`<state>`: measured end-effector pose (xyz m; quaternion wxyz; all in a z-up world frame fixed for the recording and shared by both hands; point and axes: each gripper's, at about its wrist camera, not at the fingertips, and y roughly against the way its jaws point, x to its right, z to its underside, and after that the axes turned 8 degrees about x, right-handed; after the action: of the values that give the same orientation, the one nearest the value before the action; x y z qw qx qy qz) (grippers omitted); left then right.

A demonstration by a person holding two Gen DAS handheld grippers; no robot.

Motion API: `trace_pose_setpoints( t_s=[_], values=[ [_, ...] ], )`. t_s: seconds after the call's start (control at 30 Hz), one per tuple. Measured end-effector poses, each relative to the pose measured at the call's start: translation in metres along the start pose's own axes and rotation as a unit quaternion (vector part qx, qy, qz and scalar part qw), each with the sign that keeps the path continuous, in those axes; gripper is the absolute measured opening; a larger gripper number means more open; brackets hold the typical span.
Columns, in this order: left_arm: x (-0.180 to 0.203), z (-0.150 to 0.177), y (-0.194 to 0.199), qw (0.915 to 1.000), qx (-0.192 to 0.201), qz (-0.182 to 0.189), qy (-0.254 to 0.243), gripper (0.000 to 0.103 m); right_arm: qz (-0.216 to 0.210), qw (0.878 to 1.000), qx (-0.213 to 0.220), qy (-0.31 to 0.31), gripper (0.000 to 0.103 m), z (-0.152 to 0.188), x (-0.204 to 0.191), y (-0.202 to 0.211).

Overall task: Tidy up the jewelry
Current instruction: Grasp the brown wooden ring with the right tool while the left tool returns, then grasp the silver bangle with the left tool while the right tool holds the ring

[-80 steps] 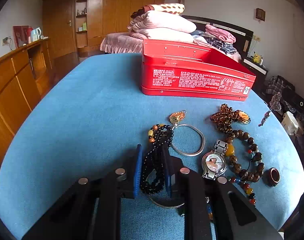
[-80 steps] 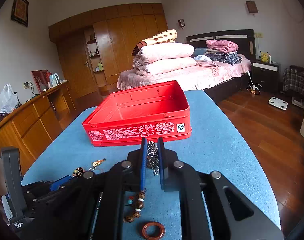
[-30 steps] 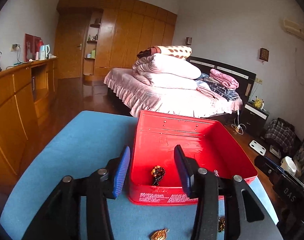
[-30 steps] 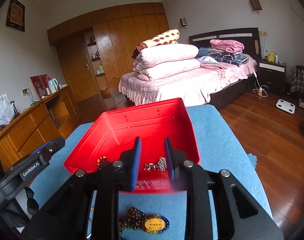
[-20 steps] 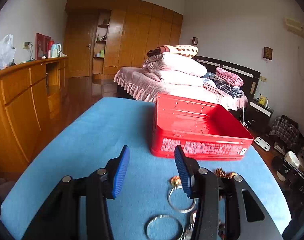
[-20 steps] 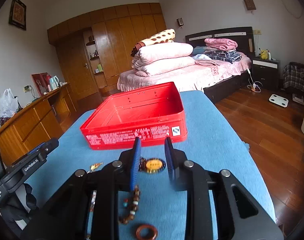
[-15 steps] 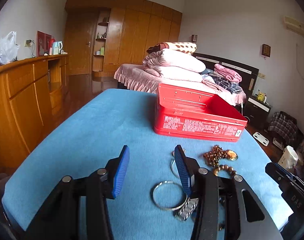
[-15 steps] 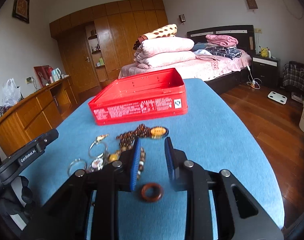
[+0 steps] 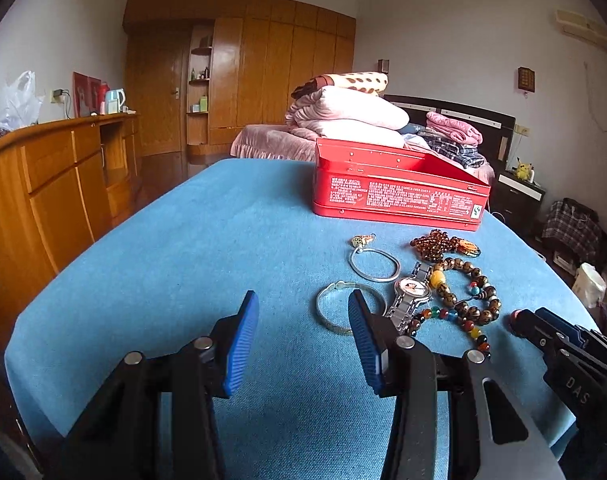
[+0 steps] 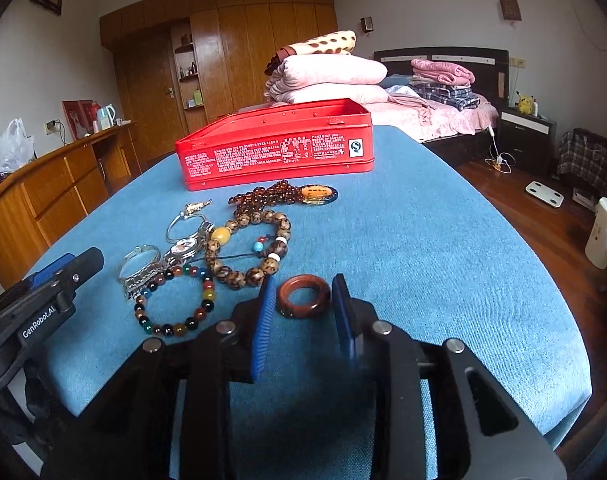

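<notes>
Lying flat between the parted fingers of the right gripper (image 10: 303, 300), the brown ring (image 10: 303, 296) faced its hole upward, untouched by either pad. The left gripper (image 9: 303, 320) gaped empty beside a silver bangle (image 9: 335, 312). Beyond, the red tin (image 10: 279, 152) lay crosswise on the blue worktop (image 10: 423, 240), a bed (image 10: 443, 116) behind.

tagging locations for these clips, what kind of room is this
Most likely a home bedroom. A bed with folded quilts stacked on it stands behind the blue table, and a wooden wardrobe lines the far wall. Jewelry and a red tin sit on the table.
</notes>
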<state>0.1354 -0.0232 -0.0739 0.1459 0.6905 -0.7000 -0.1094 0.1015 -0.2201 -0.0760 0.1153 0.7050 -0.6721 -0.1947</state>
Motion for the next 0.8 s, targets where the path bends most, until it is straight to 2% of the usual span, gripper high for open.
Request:
trace_pose_setpoints(
  t_s=[0.63,0.73,0.8],
  values=[
    [-0.005,0.005,-0.01,0.9996,-0.022,0.017,0.009,0.046,0.015,0.999,0.005,0.036,0.029,0.005,-0.009,-0.004],
    [0.0,0.005,-0.015,0.999,-0.033,0.029,0.007,0.054,0.015,0.999,0.004,0.038,0.029,0.005,-0.008,-0.004],
    [0.005,0.004,-0.02,0.9987,-0.039,0.034,0.007,0.056,0.015,0.999,0.003,0.038,0.029,0.005,-0.008,-0.005]
  ],
)
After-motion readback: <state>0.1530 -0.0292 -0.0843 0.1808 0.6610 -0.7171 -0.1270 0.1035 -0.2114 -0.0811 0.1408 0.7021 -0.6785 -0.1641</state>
